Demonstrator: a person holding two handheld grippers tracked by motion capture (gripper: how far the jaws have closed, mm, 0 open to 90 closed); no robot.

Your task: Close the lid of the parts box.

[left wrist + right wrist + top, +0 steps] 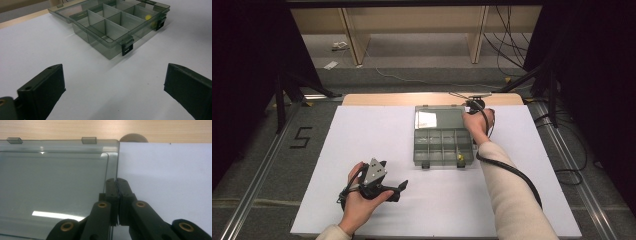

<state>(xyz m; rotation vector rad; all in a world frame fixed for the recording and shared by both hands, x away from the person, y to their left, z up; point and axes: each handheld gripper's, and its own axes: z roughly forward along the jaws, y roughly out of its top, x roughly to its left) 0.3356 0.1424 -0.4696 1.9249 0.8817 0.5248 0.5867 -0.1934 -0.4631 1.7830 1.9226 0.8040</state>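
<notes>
With your left gripper (pixel 112 92) resting wide open, your right gripper (pixel 117 182) pinches the lid (pixel 57 185) edge to swing the box (pixel 443 146) shut.

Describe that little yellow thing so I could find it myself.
Start at the white table and find the smoky see-through organizer box lying open near its middle. Look in the box's near right corner compartment: the small yellow piece sits there, the one bright spot among bare grey compartments.

Left gripper (pixel 399 190) low, jaws wide apart; right gripper (pixel 116 182) outstretched, jaws pressed together
</notes>
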